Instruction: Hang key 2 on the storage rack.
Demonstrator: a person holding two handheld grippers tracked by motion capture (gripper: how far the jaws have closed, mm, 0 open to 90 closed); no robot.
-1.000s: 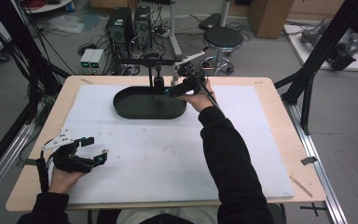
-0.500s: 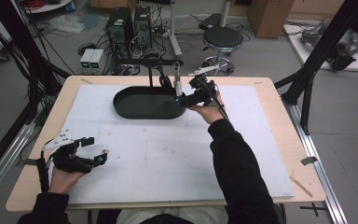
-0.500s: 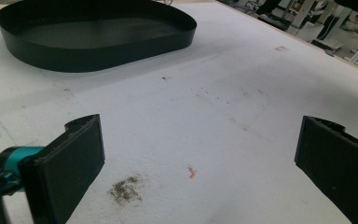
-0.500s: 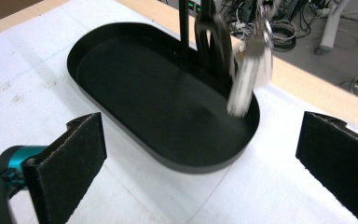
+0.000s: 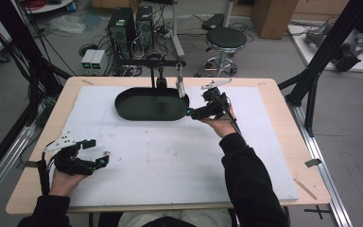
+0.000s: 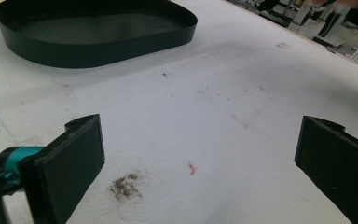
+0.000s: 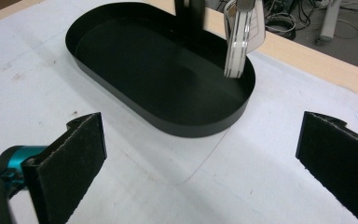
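Tray (image 5: 145,105) sits on the white mat near the far edge of the surface (image 5: 283,198), a little left of centre. Black, oval, flat floor, low upright wall all round; finish looks matte, probably thin sheet metal or hard plastic. A black stand (image 5: 157,66) rises at its far side with a crossbar, and a pale, flat tag-like piece (image 7: 242,35) hangs from the bar over the tray's right end. Cannot tell what the hanging piece is made of; it shows light stripes along its edge.

Right gripper (image 5: 191,113) is just beside the tray's right end, apart from it, jaws spread wide with nothing between them. In the right gripper view the tray wall (image 7: 200,128) lies ahead of the jaws.

Left gripper (image 5: 100,152) rests near the near left corner, well apart from the tray, jaws also wide and empty. Mat below it is stained: a dark smudge (image 6: 125,185) and a small orange fleck (image 6: 192,168).

Handling judgement: tray looks light and stiff, so it should lift or slide as one piece without flexing. Smooth wall may slip under the pads. Best hold seems to be a pinch across the rim at the right end, one jaw inside, one outside. Hanging piece is close above that end and likely swings if bumped.
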